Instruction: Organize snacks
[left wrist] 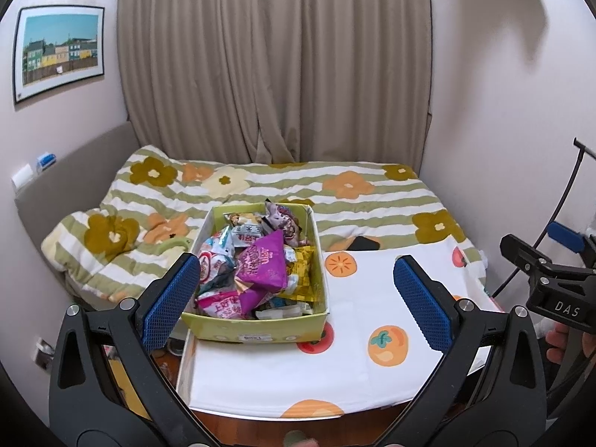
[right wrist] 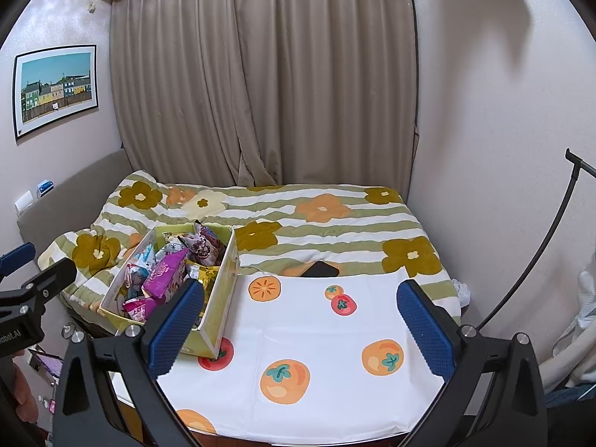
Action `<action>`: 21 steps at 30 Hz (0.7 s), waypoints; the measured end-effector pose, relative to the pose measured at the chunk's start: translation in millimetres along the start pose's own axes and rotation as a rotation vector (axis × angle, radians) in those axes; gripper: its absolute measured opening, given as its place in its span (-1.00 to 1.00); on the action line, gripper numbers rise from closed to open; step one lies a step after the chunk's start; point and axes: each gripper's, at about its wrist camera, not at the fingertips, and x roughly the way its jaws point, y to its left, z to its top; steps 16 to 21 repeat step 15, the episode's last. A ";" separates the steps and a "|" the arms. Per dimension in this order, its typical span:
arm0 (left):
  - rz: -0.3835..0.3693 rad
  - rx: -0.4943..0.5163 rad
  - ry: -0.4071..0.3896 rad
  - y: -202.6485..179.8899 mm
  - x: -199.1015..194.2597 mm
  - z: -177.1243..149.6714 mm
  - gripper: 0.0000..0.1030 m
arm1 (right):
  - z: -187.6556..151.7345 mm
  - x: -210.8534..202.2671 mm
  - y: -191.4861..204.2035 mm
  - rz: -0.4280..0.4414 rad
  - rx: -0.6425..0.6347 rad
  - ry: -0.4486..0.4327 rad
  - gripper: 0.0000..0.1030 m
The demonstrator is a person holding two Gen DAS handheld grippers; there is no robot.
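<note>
The left tool (left wrist: 296, 294) gapes empty, the snack box (left wrist: 257, 326) between its pads. The right tool (right wrist: 300, 326) is also released, box at left; only its view shows the box's right wall.

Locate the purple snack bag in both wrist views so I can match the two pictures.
Left wrist view: the purple snack bag lies mid-frame, centre of the yellow-green snack box.
Right wrist view: the same bag sits left of centre, in the box just above the right gripper's left finger.
Shared landmark: the black phone on the bed at the tablecloth's far edge.
</note>
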 end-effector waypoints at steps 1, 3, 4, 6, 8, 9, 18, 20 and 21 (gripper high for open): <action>-0.005 -0.008 -0.001 1.9 -0.3 -0.2 1.00 | -0.1 0.1 0.0 -0.001 0.000 0.001 0.99; 0.002 -0.015 -0.003 4.3 -0.6 0.0 1.00 | 0.1 0.1 -0.3 -0.001 0.001 0.000 0.99; 0.006 -0.016 -0.004 5.4 -0.8 -0.2 1.00 | 0.2 0.4 -0.5 0.000 0.001 0.001 0.99; 0.012 -0.019 -0.004 6.8 0.2 -0.4 1.00 | 0.1 0.3 -0.6 0.000 0.000 0.001 0.99; 0.025 -0.016 -0.006 7.8 1.9 -0.6 1.00 | 0.2 0.6 -0.8 0.001 0.001 0.002 0.99; 0.026 -0.012 -0.007 7.4 3.0 -0.8 1.00 | 0.2 0.3 -1.1 0.002 0.002 0.004 0.99; 0.022 -0.002 -0.010 8.8 8.4 -1.5 1.00 | 0.2 4.5 0.7 0.001 0.001 0.013 0.99; 0.022 -0.002 -0.010 8.8 8.4 -1.5 1.00 | 0.2 4.5 0.7 0.001 0.001 0.013 0.99; 0.022 -0.002 -0.010 8.8 8.4 -1.5 1.00 | 0.2 4.5 0.7 0.001 0.001 0.013 0.99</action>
